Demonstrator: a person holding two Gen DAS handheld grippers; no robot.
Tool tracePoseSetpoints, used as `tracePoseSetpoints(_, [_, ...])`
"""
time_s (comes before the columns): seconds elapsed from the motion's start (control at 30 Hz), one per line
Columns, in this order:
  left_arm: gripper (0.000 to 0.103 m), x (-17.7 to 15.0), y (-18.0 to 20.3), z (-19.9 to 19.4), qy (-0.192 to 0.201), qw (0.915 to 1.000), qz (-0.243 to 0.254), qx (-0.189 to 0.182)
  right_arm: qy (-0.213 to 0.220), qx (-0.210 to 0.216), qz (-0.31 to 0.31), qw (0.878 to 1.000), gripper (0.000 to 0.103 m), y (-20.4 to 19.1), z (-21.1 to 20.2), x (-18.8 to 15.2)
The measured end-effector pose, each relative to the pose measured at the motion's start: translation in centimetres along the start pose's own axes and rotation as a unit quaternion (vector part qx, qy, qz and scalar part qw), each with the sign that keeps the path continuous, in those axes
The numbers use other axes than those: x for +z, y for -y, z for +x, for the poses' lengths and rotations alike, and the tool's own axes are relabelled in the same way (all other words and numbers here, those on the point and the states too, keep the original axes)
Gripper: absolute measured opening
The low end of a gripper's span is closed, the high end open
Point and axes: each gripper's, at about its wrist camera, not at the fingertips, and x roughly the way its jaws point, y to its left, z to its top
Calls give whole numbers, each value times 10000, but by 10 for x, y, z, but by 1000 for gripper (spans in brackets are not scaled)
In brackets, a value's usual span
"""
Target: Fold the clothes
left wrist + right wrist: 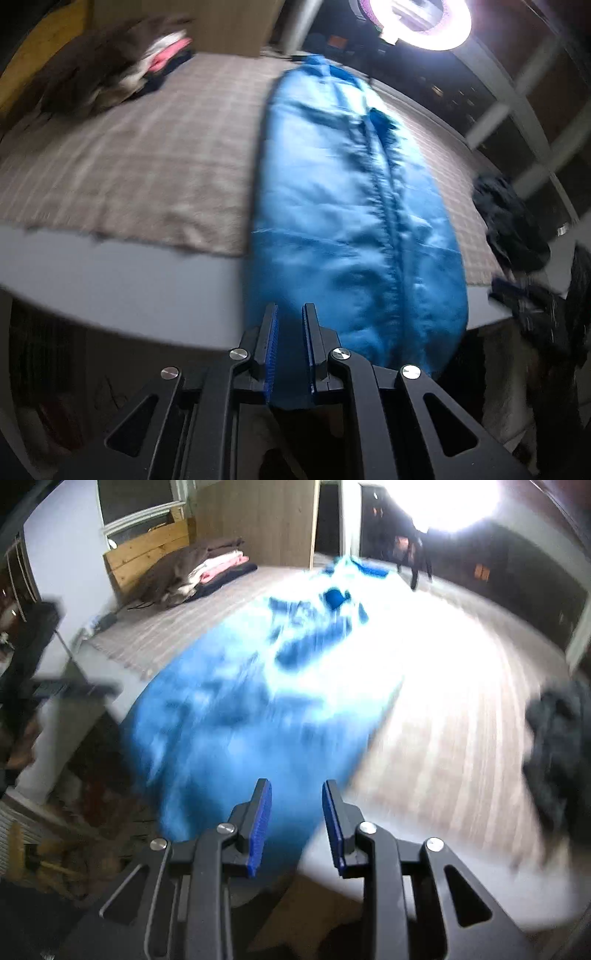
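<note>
A long blue garment lies stretched across the bed, and its near end hangs over the bed's front edge. My left gripper is at that near end, its jaws close together and shut on a fold of the blue fabric. In the right wrist view the same garment is badly blurred and glares under the lamp. My right gripper hovers over its near right corner with its jaws apart. Blue cloth shows behind the gap, but the pads do not press on it.
A checked cover tops the bed. A stack of folded clothes lies at the far left by a wooden headboard. A dark crumpled garment sits at the bed's right edge. A bright ring lamp shines from behind.
</note>
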Motion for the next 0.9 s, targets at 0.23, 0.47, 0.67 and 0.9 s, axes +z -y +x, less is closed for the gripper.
tracePoseSetpoints(0.23, [11, 11, 0, 9, -15, 9998, 113, -165, -236, -83, -263, 9993, 28, 0, 114, 119])
tracePoseSetpoints(0.47, [11, 33, 5, 33, -168, 9993, 300, -173, -661, 34, -552, 9963, 31, -17, 173, 129])
tracePoseSetpoints(0.67, [14, 17, -14, 20, -373, 9981, 165, -452, -372, 231, -437, 9981, 32, -3, 129, 115])
tracePoseSetpoints(0.9, [29, -24, -32, 26, -1094, 9881, 786, -740, -190, 735, 1405, 9872, 60, 40, 15, -18])
